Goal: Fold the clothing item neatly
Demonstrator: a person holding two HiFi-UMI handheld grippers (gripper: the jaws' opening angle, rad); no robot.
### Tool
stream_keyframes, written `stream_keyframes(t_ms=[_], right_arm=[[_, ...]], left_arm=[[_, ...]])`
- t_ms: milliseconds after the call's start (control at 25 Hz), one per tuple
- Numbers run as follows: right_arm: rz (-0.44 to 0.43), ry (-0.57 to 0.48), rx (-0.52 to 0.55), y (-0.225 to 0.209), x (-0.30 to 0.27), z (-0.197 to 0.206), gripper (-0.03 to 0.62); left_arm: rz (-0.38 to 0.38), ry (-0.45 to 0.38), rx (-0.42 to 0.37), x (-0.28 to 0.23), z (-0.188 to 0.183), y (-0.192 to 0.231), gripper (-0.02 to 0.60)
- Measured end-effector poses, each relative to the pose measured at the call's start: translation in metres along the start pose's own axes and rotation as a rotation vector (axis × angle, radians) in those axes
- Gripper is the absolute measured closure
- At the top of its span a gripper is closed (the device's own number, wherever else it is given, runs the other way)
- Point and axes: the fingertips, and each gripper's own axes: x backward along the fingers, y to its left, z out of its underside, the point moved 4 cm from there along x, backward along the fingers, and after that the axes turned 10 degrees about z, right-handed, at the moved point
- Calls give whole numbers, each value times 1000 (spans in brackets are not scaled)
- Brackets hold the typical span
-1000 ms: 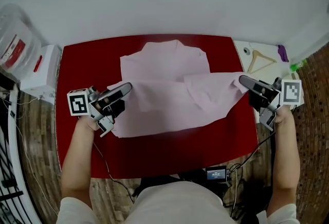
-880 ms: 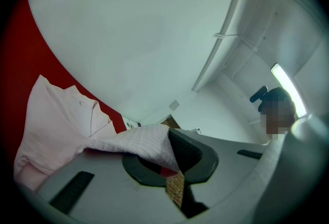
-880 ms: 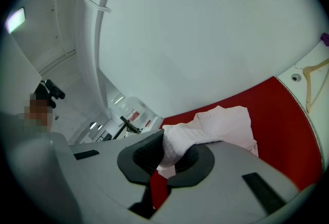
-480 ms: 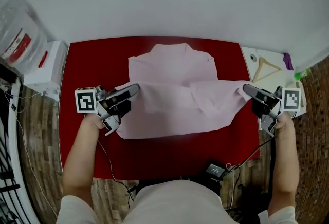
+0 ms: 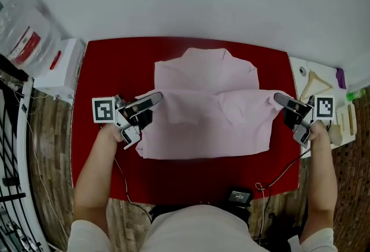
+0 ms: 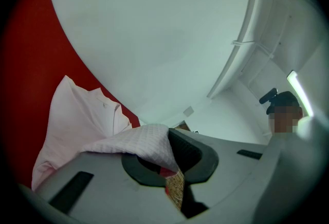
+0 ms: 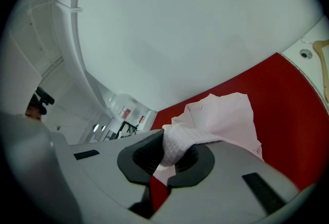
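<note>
**While left gripper and right gripper clamp it, pink shirt lies on red table**

Shirt sits mid-table, collar end pointing at the wall, hem toward the person. Both sets of jaws are nearly closed, each pinching a bunch of shirt fabric: left at the shirt's left edge, right at its right edge. The held fold runs left-right between the 2 grippers. As it lies, the shape is slightly wider than deep, long axis across the table.

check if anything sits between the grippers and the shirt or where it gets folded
Nothing visible does: the left gripper and right gripper already pinch the pink shirt, and nothing else lies around it on the red table.
</note>
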Motion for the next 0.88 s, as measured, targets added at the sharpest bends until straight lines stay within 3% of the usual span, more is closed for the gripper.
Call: stream_keyframes(t_ms=[320,560,680,880], right_arm=[[23,72,-64,-44,-50,-13,568],[46,91,-123,-75,-86,-20,566],[57,69,-132,-90,-102,-23,566],[73,33,-149,-110,-133,-27,566]], left_arm=[[-92,-74,65,6,-6,41,568],[-184,-128,57,10,-16,74,559],[-226,-123,50,4,-15,89,485],[-347,-95,29,5,-16,112,418]])
